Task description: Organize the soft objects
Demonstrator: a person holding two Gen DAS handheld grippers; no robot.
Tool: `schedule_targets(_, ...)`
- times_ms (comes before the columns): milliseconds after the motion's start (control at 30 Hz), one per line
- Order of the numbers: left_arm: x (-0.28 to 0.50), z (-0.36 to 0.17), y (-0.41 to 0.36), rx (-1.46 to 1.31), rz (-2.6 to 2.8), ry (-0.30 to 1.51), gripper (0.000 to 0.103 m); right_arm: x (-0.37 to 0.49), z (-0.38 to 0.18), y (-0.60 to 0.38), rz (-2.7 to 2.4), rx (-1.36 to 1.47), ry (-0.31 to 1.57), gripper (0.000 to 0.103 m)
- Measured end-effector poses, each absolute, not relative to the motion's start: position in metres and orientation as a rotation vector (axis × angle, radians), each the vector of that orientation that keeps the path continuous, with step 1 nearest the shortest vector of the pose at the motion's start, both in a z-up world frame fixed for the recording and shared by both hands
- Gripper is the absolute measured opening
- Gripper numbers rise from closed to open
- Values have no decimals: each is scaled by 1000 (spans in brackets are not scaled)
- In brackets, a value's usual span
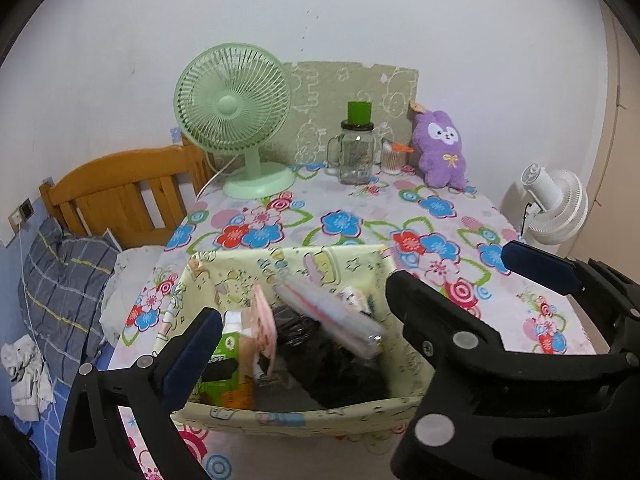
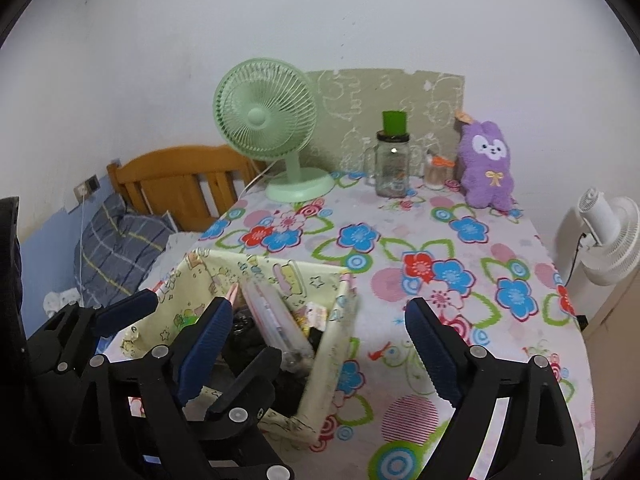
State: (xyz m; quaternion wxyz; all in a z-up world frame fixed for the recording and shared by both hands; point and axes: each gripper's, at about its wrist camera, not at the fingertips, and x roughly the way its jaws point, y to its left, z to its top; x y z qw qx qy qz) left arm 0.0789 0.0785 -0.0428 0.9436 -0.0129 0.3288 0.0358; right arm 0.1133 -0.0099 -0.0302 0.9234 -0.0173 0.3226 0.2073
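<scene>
A purple plush rabbit (image 1: 439,148) leans upright at the far right of the flowered table (image 1: 360,216); it also shows in the right wrist view (image 2: 487,164). A pale yellow fabric basket (image 1: 208,276) at the near left of the table holds packets, a green box and dark items; the right wrist view shows it too (image 2: 332,356). My left gripper (image 1: 304,304) is open and empty, its fingers straddling the basket. My right gripper (image 2: 320,332) is open and empty above the basket's right wall, far from the rabbit. The left gripper (image 2: 196,344) also shows in the right wrist view.
A green desk fan (image 1: 236,120), a glass jar with a green lid (image 1: 356,148) and a small swab jar (image 1: 392,158) stand along the table's back. A wooden headboard (image 1: 120,196) and bed lie left. A white floor fan (image 1: 552,208) stands right.
</scene>
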Motion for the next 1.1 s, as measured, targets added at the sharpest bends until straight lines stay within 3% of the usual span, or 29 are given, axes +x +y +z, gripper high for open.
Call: schedule_targets(1100, 28, 25, -2, 24, 26, 471, 103, 44, 36, -137, 186, 71, 426, 102)
